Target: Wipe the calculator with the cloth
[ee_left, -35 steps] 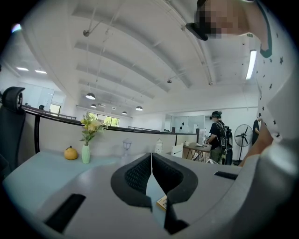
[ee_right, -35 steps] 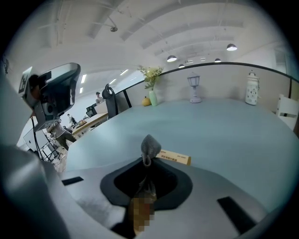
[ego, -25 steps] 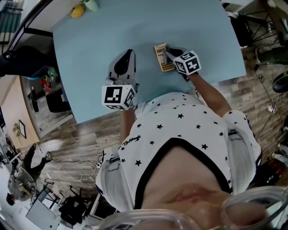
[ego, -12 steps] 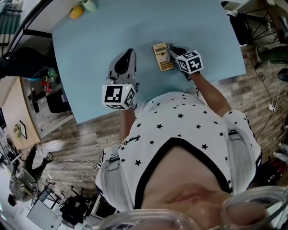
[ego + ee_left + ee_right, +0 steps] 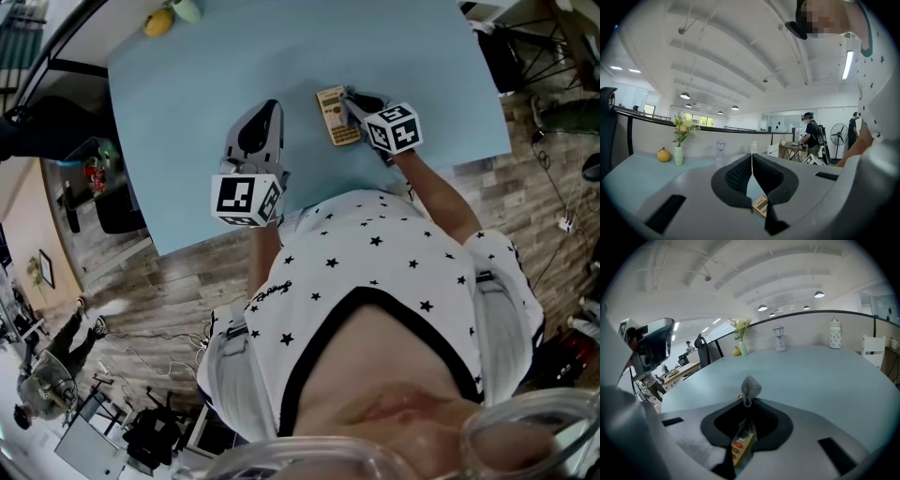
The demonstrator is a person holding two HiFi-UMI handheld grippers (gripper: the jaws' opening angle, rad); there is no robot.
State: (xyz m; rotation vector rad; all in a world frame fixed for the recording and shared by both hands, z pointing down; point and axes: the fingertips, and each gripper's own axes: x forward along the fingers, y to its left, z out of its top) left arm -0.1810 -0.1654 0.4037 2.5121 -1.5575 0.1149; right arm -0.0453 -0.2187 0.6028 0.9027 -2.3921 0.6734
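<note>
The tan calculator (image 5: 335, 116) lies flat on the light blue table (image 5: 187, 112), right of the middle. My right gripper (image 5: 350, 100) leans over the calculator's right edge, shut on a grey cloth (image 5: 750, 387) that sticks up between its jaws. Under those jaws the calculator (image 5: 740, 447) shows through the gap. My left gripper (image 5: 271, 111) rests left of the calculator, apart from it, jaws shut with nothing between them. In the left gripper view (image 5: 751, 157) a corner of the calculator (image 5: 760, 205) shows below the jaws.
A yellow fruit (image 5: 161, 23) and a green vase (image 5: 190, 9) stand at the table's far left corner. A small lantern (image 5: 778, 339) and a white bottle (image 5: 835, 339) stand along the far edge. The near table edge runs just behind both grippers, close to the person's body.
My right gripper slid right off the calculator with the cloth, then back left onto its right edge. The calculator shifted slightly up and left. The left gripper stayed put.
</note>
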